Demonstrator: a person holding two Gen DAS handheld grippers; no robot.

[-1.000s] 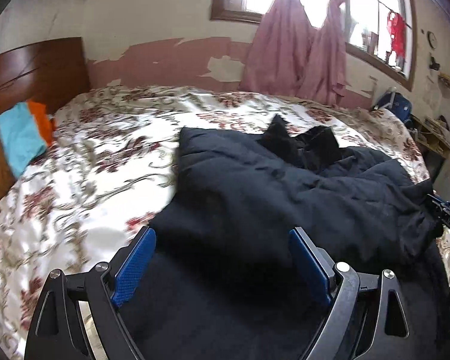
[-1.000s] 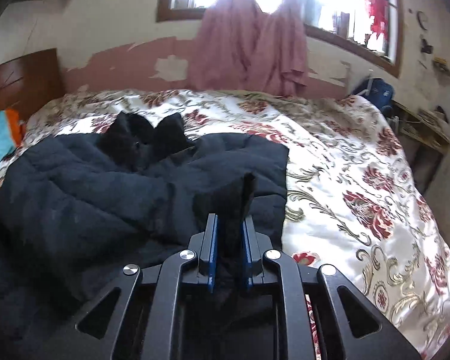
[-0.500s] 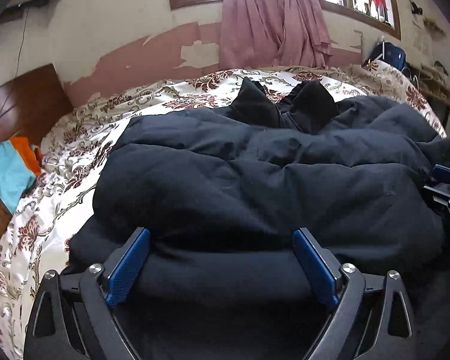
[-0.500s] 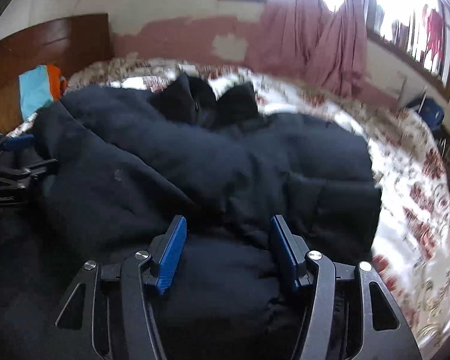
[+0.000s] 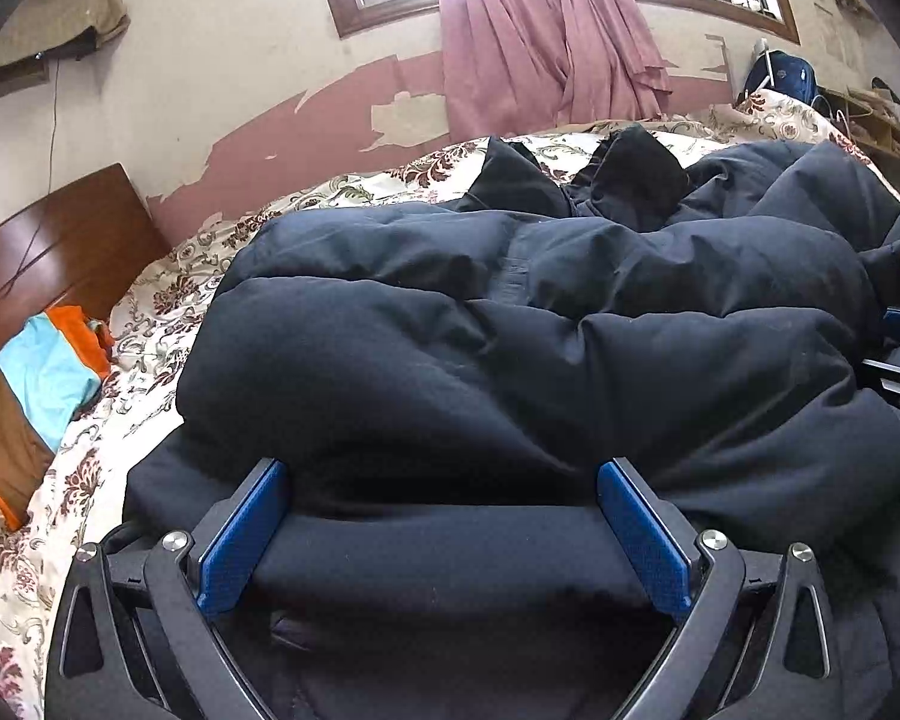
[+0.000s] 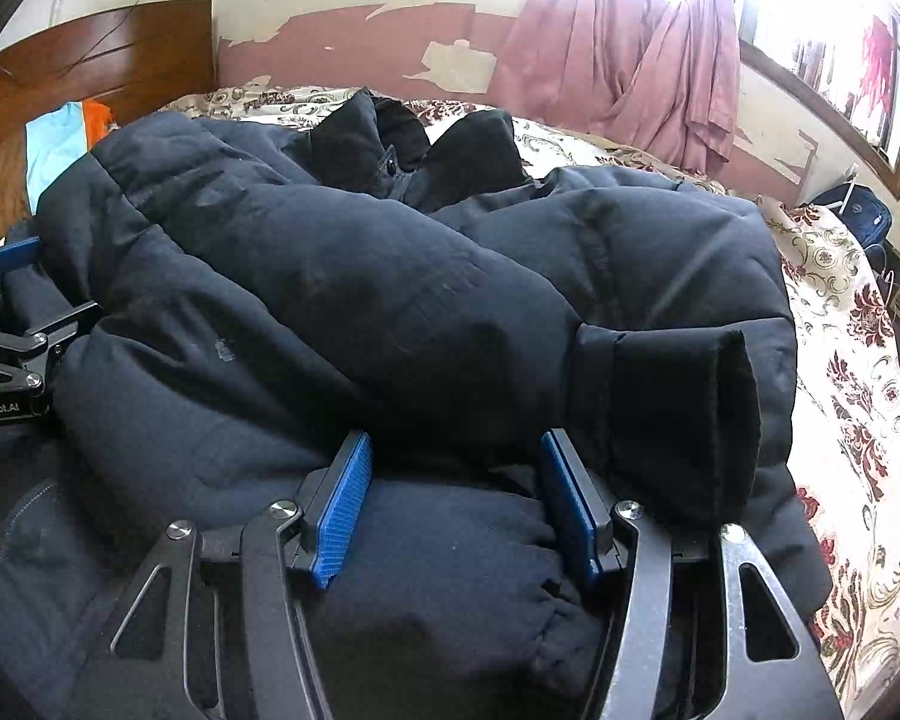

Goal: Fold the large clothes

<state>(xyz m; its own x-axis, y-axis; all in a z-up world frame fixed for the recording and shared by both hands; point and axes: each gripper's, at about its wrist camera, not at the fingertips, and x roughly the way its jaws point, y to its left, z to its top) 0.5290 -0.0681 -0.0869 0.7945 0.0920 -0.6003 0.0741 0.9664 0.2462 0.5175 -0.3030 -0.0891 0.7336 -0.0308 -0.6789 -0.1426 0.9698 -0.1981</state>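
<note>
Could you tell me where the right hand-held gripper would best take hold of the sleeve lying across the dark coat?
I would grip the sleeve at its cuff, coming from the near side. The cuff is the free end, resting on top of the coat just beyond the open right hand-held gripper, and looks thinner than the padded part.

Your left gripper [image 5: 444, 516] stands spread wide, its jaws having just opened further. Your right gripper [image 6: 459, 492] sits half open beside it, pads unpressed.
</note>
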